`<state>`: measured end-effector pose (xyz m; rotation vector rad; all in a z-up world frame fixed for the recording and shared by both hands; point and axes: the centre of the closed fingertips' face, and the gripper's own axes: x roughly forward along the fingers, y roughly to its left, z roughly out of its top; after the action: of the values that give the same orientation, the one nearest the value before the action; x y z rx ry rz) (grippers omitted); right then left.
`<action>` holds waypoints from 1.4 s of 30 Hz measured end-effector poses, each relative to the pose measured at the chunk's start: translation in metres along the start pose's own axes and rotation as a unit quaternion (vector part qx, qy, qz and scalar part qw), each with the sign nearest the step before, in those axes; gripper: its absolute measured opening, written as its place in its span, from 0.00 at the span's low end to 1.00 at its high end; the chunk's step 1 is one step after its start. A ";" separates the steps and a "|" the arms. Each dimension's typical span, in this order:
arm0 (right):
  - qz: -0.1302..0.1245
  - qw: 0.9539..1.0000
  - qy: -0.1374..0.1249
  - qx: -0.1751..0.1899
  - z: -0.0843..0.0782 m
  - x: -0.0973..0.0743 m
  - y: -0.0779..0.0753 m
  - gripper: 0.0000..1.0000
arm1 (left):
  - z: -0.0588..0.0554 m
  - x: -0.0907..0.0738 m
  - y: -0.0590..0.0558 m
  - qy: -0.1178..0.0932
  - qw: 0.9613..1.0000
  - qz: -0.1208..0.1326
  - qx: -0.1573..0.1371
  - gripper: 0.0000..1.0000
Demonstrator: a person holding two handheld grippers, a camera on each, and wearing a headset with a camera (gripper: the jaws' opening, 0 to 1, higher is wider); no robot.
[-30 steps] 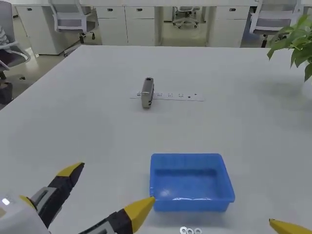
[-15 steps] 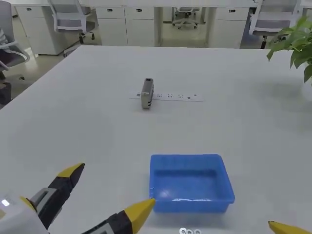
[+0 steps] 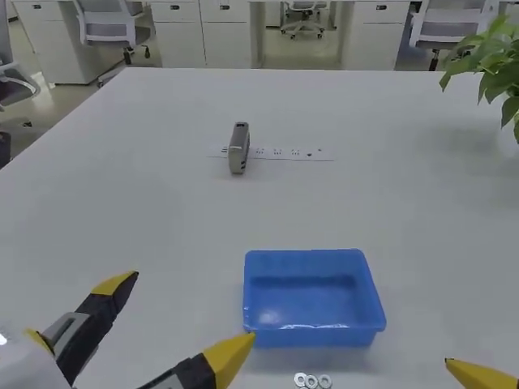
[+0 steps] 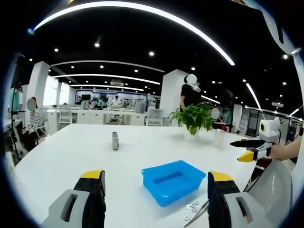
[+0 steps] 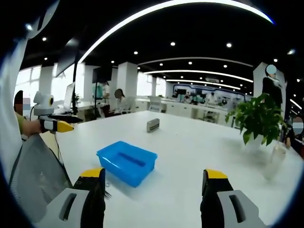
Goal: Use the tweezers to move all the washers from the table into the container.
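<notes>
A blue container [image 3: 312, 296] stands empty on the white table [image 3: 162, 194], near its front edge. Three small washers [image 3: 312, 380] lie in a row just in front of it. My left gripper [image 3: 172, 318] hovers open to the container's left with nothing between its jaws. One yellow fingertip [image 3: 478, 374] of my right gripper pokes in at the bottom right. Along the left gripper's open jaws [image 4: 156, 175] I see the container [image 4: 172, 179], the washers [image 4: 192, 206] and thin metal tweezers [image 4: 202, 211] lying beside them. My right gripper [image 5: 153, 174] is open too, facing the container [image 5: 127, 161].
A grey metal block [image 3: 238, 148] sits on a flat white power strip [image 3: 280, 152] mid-table. A potted plant [image 3: 491, 69] stands at the far right edge. Office chairs and cabinets line the room beyond the table, and a person [image 4: 190, 95] stands behind it.
The head view has tilted slightly, so everything sits a little higher in the picture. The grippers, container and washers have kept their places.
</notes>
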<state>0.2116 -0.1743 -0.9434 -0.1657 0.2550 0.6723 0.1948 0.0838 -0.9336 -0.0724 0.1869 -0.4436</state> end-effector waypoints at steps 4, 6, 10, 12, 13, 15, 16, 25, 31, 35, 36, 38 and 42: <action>-0.002 1.000 0.002 0.003 -0.001 0.000 -0.001 0.82 | -0.002 0.000 0.000 0.007 1.000 -0.001 -0.001 0.90; -0.002 1.000 0.002 0.007 -0.001 0.000 -0.001 0.82 | -0.003 0.001 -0.001 0.010 1.000 -0.002 -0.001 0.89; -0.001 1.000 0.004 0.014 -0.002 0.001 -0.002 0.82 | -0.007 0.002 -0.004 0.025 1.000 -0.010 -0.008 0.89; 0.002 1.000 0.013 0.016 -0.005 0.002 -0.002 0.83 | -0.014 0.002 -0.006 0.046 0.999 -0.022 -0.008 0.89; 0.003 1.000 0.018 0.014 -0.006 0.003 -0.001 0.84 | -0.020 0.002 -0.008 0.066 0.997 -0.030 -0.009 0.89; 0.012 0.998 0.056 0.001 -0.015 0.003 0.002 0.82 | -0.031 0.002 -0.012 0.104 0.994 -0.044 0.005 0.88; 0.015 0.997 0.082 -0.005 -0.022 0.002 0.002 0.80 | -0.034 0.002 -0.015 0.117 0.992 -0.053 0.008 0.86; 0.123 0.974 0.183 -0.059 -0.052 0.017 0.040 0.40 | -0.066 0.009 -0.047 0.229 0.953 -0.190 0.056 0.52; 0.200 0.961 0.187 -0.046 -0.064 0.035 0.077 0.18 | -0.113 0.010 -0.056 0.326 0.897 -0.262 0.144 0.27; 0.215 0.955 0.197 -0.050 -0.070 0.041 0.087 0.17 | -0.132 0.010 -0.065 0.354 0.866 -0.300 0.187 0.17; 0.217 0.955 0.198 -0.051 -0.070 0.042 0.090 0.17 | -0.135 0.010 -0.066 0.357 0.859 -0.307 0.201 0.14; 0.220 0.954 0.199 -0.047 -0.069 0.043 0.093 0.17 | -0.140 0.014 -0.068 0.358 0.856 -0.308 0.211 0.11; 0.226 0.951 0.206 -0.038 -0.072 0.043 0.097 0.18 | -0.150 0.016 -0.069 0.371 0.840 -0.315 0.240 0.08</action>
<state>0.1695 -0.0906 -1.0315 -0.3288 0.6830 1.1034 0.1505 0.0109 -1.0757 0.5650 0.8264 -1.1623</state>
